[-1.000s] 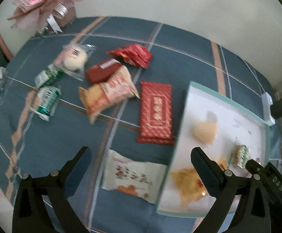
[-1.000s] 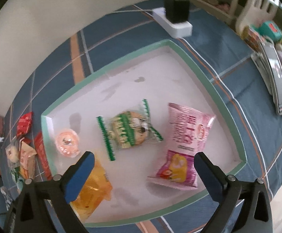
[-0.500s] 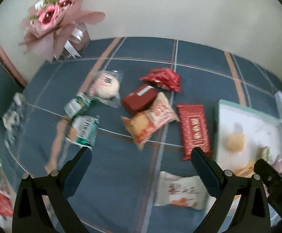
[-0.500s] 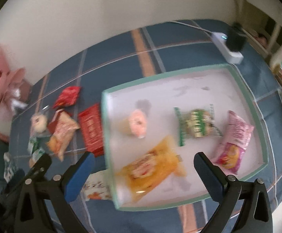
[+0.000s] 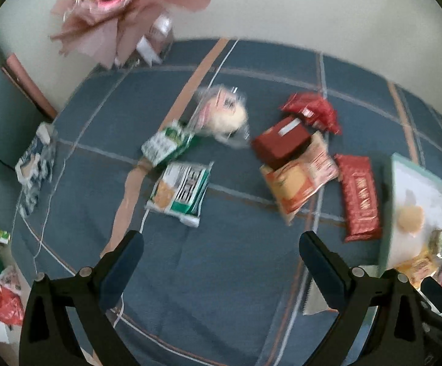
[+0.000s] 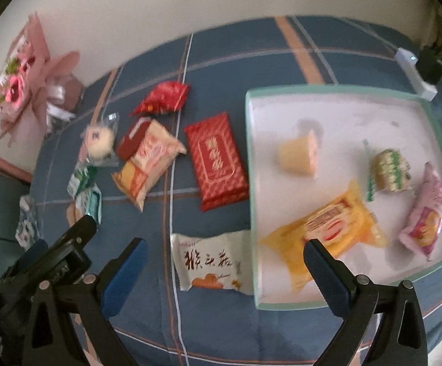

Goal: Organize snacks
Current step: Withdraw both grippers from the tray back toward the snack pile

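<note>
- Left tongs (image 5: 221, 262): held wide apart and empty, above bare blue plaid cloth (image 5: 221, 289) covering the desk.
- Right tongs (image 6: 225, 270): likewise spread wide, nothing gripped, poised over the white snack packet (image 6: 210, 263) lying just beside the tray's left wall.
- Tray (image 6: 336, 90): white floor, pale green rim, set at the right of the desk. Four items were counted inside: a small pale jelly cup (image 6: 300, 155), a green-striped packet (image 6: 390, 169), a pink packet (image 6: 426, 213) and a yellow packet (image 6: 327, 231).
- Flat red packet (image 6: 216, 160): on the cloth, just left of the tray.
- Orange-and-white packet (image 6: 147, 160): lying partly over a dark red box (image 6: 128, 141).
- Crumpled red packet (image 6: 163, 97): beyond these, toward the wall.
- Clear-wrapped bun (image 5: 224, 116), possibly a pastry; blurred.
- Two green-and-white packets (image 5: 180, 189), near the bun.
- Pink bouquet (image 5: 120, 9): at the far left corner, against the wall.
</note>
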